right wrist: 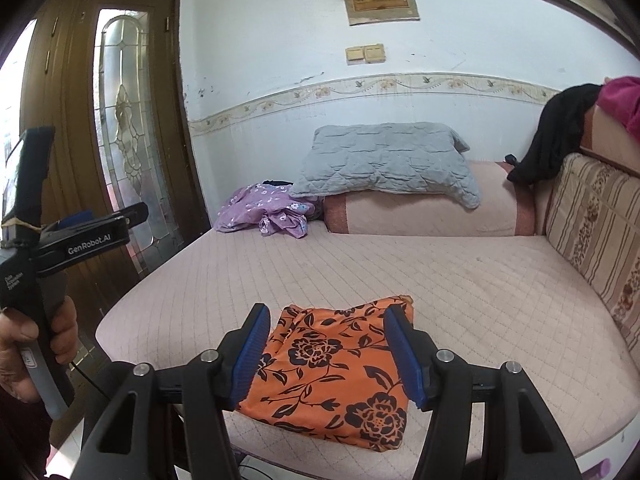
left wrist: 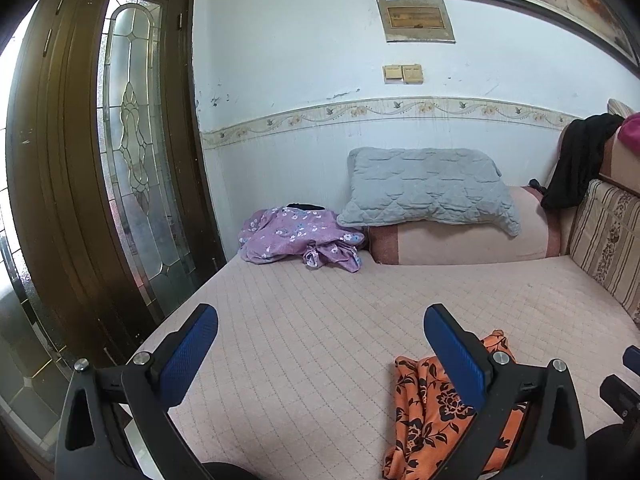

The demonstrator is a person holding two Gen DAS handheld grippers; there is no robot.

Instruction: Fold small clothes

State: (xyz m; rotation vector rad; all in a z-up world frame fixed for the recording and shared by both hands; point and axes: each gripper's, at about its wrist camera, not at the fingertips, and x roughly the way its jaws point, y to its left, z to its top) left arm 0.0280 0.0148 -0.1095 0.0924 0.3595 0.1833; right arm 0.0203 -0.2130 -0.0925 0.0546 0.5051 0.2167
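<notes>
So in the left wrist view the left gripper (left wrist: 320,356) is spread wide with nothing between its blue pads, hanging above the pink quilted mattress (left wrist: 320,304). The orange floral garment (left wrist: 432,408) sits down at about 5 o'clock near the front edge, partly hidden behind the right-hand finger, and it looks kinda rumpled from this angle. Way back at 12 o'clock there's a crumpled purple floral garment (left wrist: 296,236) against the wall, just beside the grey pillow (left wrist: 428,188). Over to the right wrist view: the right gripper (right wrist: 326,354) is at a middling spread, jaws apart and holding nothing, and the orange piece (right wrist: 336,372) lies flat below it at 6 o'clock as a tidy rectangle near the mattress edge (right wrist: 480,320). The purple one (right wrist: 264,212) is at 11 o'clock, well apart from both tools. You can also see a hand (right wrist: 28,344) at 9 o'clock holding the left tool's handle. My read: the orange one looks pretty much folded and both tools are clear of it, so the next bit is probably reaching across to the back for the purple one, which means a long stretch and grabbing a proper edge instead of a random bunch.
</notes>
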